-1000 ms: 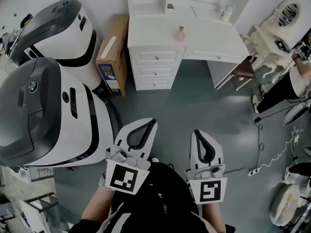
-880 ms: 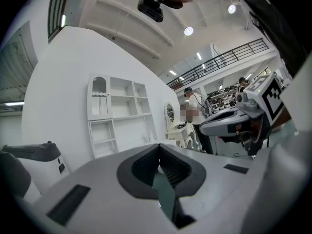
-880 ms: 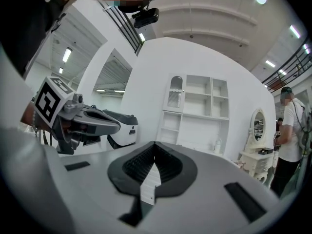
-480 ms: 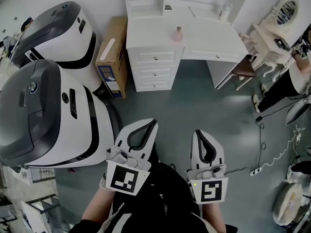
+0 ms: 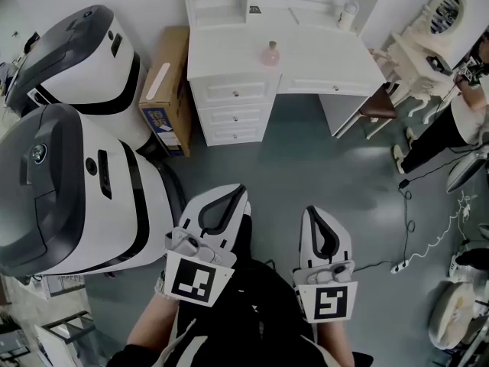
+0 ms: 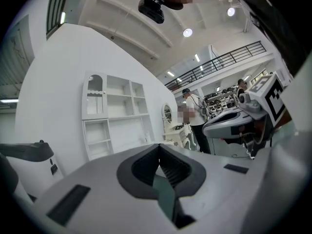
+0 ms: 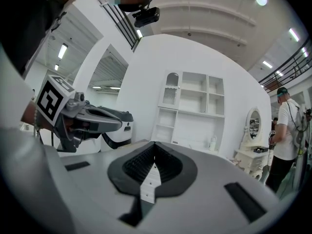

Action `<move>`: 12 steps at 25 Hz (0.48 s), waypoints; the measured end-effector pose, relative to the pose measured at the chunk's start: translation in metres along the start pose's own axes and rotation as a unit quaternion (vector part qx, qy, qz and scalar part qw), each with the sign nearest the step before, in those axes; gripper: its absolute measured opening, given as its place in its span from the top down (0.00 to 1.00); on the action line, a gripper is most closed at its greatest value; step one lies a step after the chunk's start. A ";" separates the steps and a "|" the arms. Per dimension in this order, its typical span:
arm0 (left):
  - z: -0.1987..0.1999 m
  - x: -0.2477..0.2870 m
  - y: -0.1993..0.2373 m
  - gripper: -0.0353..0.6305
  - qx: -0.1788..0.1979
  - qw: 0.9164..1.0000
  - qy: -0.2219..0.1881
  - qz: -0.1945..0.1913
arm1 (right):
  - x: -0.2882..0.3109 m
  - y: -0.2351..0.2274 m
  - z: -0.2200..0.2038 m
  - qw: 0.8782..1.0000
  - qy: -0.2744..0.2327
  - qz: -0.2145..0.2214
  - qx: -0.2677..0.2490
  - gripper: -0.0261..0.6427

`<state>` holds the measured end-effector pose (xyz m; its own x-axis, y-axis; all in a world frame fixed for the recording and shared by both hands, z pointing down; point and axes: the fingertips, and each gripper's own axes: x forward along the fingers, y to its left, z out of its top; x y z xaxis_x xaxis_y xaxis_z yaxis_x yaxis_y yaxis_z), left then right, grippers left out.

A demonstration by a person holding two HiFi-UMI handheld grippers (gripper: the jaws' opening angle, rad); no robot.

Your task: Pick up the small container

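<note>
A small pink container (image 5: 270,53) stands on the white desk (image 5: 321,63) at the far side of the room. A small white bottle (image 5: 349,11) stands at the desk's back; it also shows as a white bottle (image 7: 212,143) in the right gripper view. My left gripper (image 5: 242,189) and right gripper (image 5: 309,208) hang side by side over the grey floor, far short of the desk. Both are shut with nothing between their jaws. In each gripper's own view, the left gripper (image 6: 159,146) and the right gripper (image 7: 154,144) show their dark pads closed together at the tip.
Two large white-and-black machines (image 5: 72,193) (image 5: 88,60) fill the left side. A cardboard box (image 5: 163,90) leans beside the desk's drawers (image 5: 233,113). A chair (image 5: 380,105), an ornate white vanity (image 5: 428,33), a person (image 5: 458,125) and floor cables (image 5: 428,243) lie to the right.
The desk and the machines have slid a little to the left in the head view. Both grippers keep their place and stay shut.
</note>
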<state>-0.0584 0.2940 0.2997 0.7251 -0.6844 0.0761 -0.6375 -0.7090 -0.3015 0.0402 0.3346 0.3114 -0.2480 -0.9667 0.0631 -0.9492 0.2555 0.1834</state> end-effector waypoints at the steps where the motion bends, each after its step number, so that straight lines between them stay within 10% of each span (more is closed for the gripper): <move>1: 0.000 0.005 0.001 0.94 -0.001 1.000 0.000 -0.002 | 0.003 -0.004 -0.001 1.000 0.002 -0.001 0.000 0.96; 12: 0.001 0.066 0.028 0.94 0.002 1.000 -0.009 -0.021 | 0.053 -0.042 0.002 1.000 0.002 -0.020 -0.002 0.96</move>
<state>-0.0285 0.2294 0.2952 0.7560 -0.6505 0.0725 -0.6050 -0.7367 -0.3022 0.0669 0.2724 0.3052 -0.2091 -0.9760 0.0605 -0.9575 0.2169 0.1902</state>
